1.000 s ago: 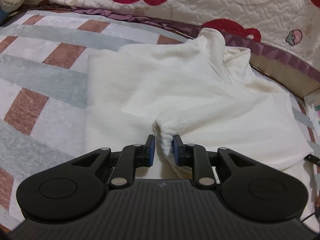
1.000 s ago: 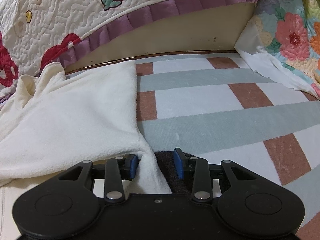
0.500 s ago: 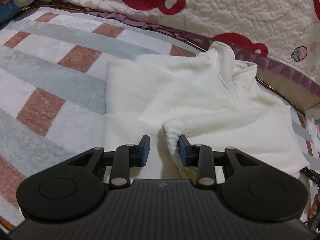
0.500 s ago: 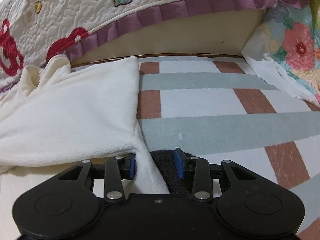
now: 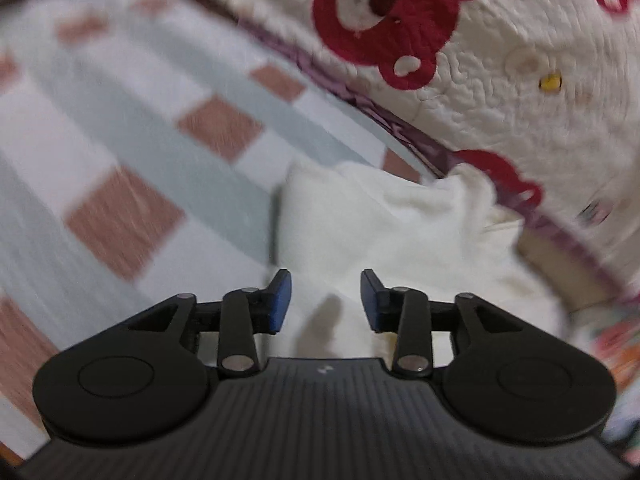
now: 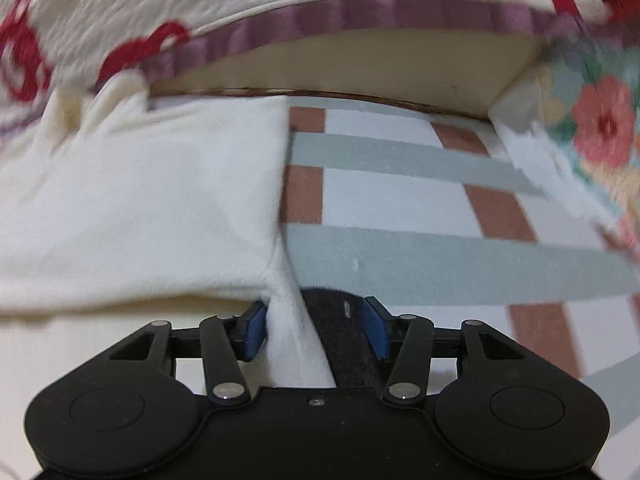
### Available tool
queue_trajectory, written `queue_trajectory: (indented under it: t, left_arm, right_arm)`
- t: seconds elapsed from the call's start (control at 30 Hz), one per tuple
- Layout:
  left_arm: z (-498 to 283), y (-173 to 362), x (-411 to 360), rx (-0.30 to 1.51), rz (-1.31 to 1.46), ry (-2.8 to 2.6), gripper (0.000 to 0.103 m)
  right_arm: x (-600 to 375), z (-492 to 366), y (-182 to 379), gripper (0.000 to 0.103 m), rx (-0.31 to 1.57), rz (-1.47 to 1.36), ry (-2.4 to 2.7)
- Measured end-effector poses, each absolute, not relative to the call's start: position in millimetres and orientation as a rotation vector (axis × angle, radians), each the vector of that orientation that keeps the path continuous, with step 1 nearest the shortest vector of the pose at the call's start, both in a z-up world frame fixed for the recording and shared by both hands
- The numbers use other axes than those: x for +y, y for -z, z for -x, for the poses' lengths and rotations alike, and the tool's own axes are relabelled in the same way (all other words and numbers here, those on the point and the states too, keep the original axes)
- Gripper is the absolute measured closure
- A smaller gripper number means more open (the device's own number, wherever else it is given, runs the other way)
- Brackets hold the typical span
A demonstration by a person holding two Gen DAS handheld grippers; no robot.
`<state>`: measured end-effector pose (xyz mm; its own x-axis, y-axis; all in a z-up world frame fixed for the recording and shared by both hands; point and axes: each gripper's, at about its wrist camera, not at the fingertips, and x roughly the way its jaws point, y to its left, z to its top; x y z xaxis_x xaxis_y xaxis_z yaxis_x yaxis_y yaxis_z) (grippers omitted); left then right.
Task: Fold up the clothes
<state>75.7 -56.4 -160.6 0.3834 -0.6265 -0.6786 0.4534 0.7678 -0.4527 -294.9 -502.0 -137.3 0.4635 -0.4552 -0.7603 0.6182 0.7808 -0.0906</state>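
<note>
A cream fleece garment (image 5: 380,220) lies folded on the striped bed sheet, its far end against the quilt. My left gripper (image 5: 325,300) hovers open over its near left part, nothing between the blue pads; this view is motion-blurred. In the right wrist view the garment (image 6: 152,200) fills the left half, its right edge straight. My right gripper (image 6: 316,330) is open at the garment's near right corner. A flap of cream fleece and a strip of dark knit cloth (image 6: 344,344) lie between its fingers, not pinched.
A quilt with red bears (image 5: 500,60) and a purple frill (image 6: 320,20) rises behind the garment. A floral cushion (image 6: 600,128) sits at the right. The striped sheet (image 6: 420,200) spreads right of the garment and to its left (image 5: 140,160).
My left gripper let go of the fleece fold, opened wide and lifted away, tilting up toward the quilt. My right gripper opened a little wider at the same corner.
</note>
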Motion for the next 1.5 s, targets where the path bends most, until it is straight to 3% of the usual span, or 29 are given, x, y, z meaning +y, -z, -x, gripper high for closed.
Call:
queue_trajectory:
  t: [0.07, 0.3, 0.37, 0.43, 0.57, 0.77, 0.83, 1.0, 1.03, 1.07, 1.1, 1.2, 1.3, 1.33, 1.37, 1.4, 1.5]
  left_arm:
    - [-74.6, 161.9, -65.8, 0.914, 0.149, 0.691, 0.061]
    - [-83.3, 166.9, -91.0, 0.817, 0.074, 0.688, 0.059]
    - [-83.7, 170.7, -92.9, 0.81, 0.071, 0.687, 0.059]
    - [-85.9, 176.1, -94.0, 0.809, 0.074, 0.688, 0.059]
    - [-92.7, 183.5, -89.5, 0.793, 0.099, 0.695, 0.059]
    - [-99.4, 188.1, -86.1, 0.769, 0.16, 0.723, 0.059]
    - [-97.8, 191.7, -87.7, 0.764, 0.146, 0.722, 0.059]
    - [-100.6, 200.3, -85.9, 0.774, 0.171, 0.722, 0.059]
    - [-101.5, 200.9, -84.6, 0.778, 0.18, 0.721, 0.059]
    - [-102.2, 201.4, -83.4, 0.781, 0.189, 0.719, 0.059]
    - [-102.8, 202.4, -82.1, 0.784, 0.195, 0.717, 0.059]
    - [-104.5, 204.8, -79.4, 0.789, 0.212, 0.702, 0.059]
    - [-104.2, 204.5, -78.4, 0.792, 0.208, 0.693, 0.059]
    - [-103.6, 204.0, -78.3, 0.793, 0.205, 0.691, 0.059]
    - [-102.8, 203.1, -78.1, 0.792, 0.2, 0.688, 0.059]
    - [-101.7, 202.1, -78.0, 0.789, 0.193, 0.685, 0.059]
    - [-98.6, 197.8, -77.4, 0.772, 0.167, 0.682, 0.059]
  right_arm:
    - [-485.2, 294.9, 128.1, 0.039, 0.874, -0.116, 0.624]
    - [-428.2, 288.2, 94.2, 0.045, 0.76, 0.123, 0.412]
    - [-433.3, 267.8, 78.0, 0.08, 0.729, 0.062, 0.344]
    - [-442.0, 231.1, 69.3, 0.094, 0.74, 0.0, 0.272]
    - [-454.5, 142.0, 63.2, 0.092, 0.788, -0.082, 0.154]
    - [-473.3, 8.5, 54.1, 0.058, 0.855, -0.205, -0.025]
    - [-479.5, -36.1, 51.1, 0.051, 0.876, -0.246, -0.085]
    - [-490.2, -113.1, 95.1, 0.05, 0.973, -0.355, -0.105]
    - [-494.3, -124.1, 109.7, 0.054, 1.014, -0.415, -0.103]
    - [-502.4, -129.0, 118.7, 0.08, 0.998, -0.484, -0.096]
    - [-509.7, -131.5, 126.5, 0.096, 0.969, -0.569, -0.12]
    - [-534.2, -131.3, 137.4, 0.095, 0.868, -0.713, -0.103]
    - [-532.1, -130.5, 142.5, 0.095, 0.881, -0.617, -0.089]
    - [-525.6, -130.3, 140.9, 0.091, 0.901, -0.546, -0.091]
    - [-521.3, -129.5, 135.2, 0.071, 0.907, -0.472, -0.073]
    - [-525.0, -123.4, 125.7, 0.064, 0.883, -0.455, -0.055]
    - [-537.1, -100.6, 97.9, 0.061, 0.813, -0.402, 0.009]
